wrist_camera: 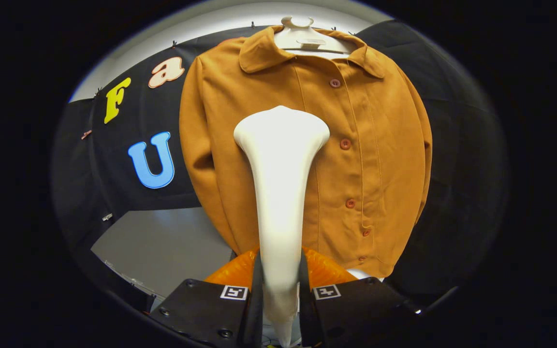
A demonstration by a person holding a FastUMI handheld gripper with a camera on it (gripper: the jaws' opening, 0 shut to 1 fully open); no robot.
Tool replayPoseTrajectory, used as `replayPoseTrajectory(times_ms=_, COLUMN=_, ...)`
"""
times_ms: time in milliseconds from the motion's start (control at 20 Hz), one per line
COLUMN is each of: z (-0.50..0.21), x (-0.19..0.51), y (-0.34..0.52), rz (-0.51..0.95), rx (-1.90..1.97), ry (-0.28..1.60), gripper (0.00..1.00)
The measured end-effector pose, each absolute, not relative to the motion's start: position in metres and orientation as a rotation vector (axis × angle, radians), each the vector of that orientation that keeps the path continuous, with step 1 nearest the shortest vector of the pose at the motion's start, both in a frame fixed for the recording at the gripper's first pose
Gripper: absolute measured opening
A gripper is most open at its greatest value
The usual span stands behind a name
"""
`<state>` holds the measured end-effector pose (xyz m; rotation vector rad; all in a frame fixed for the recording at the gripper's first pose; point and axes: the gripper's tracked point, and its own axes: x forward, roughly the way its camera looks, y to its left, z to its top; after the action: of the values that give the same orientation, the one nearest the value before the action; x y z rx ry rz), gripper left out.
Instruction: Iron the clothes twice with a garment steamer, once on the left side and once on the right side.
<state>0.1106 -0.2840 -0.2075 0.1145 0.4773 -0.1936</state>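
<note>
A mustard-brown buttoned jacket (pixel 370 145) hangs on a white hanger (pixel 302 38) in front of the black booth wall. A white garment steamer (pixel 281 193) rises from between my fingers, its narrow handle clamped by both and its wide head up against the jacket's left half, level with the chest. My gripper (pixel 281 295) is shut on the steamer's handle. The steamer hides a strip of the jacket's front left of the button line. Whether the head touches the cloth I cannot tell.
An orange translucent part (pixel 327 270) shows just ahead of the fingers, under the jacket's hem. A grey tabletop (pixel 162 246) lies below and to the left of the jacket. Black cloth (pixel 457 193) hangs behind and to the right.
</note>
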Motion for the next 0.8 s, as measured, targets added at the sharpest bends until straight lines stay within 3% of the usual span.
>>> replayPoseTrajectory(times_ms=800, z=-0.314, x=0.068, y=-0.289, rz=-0.212, rx=0.161, ry=0.725, gripper=0.35)
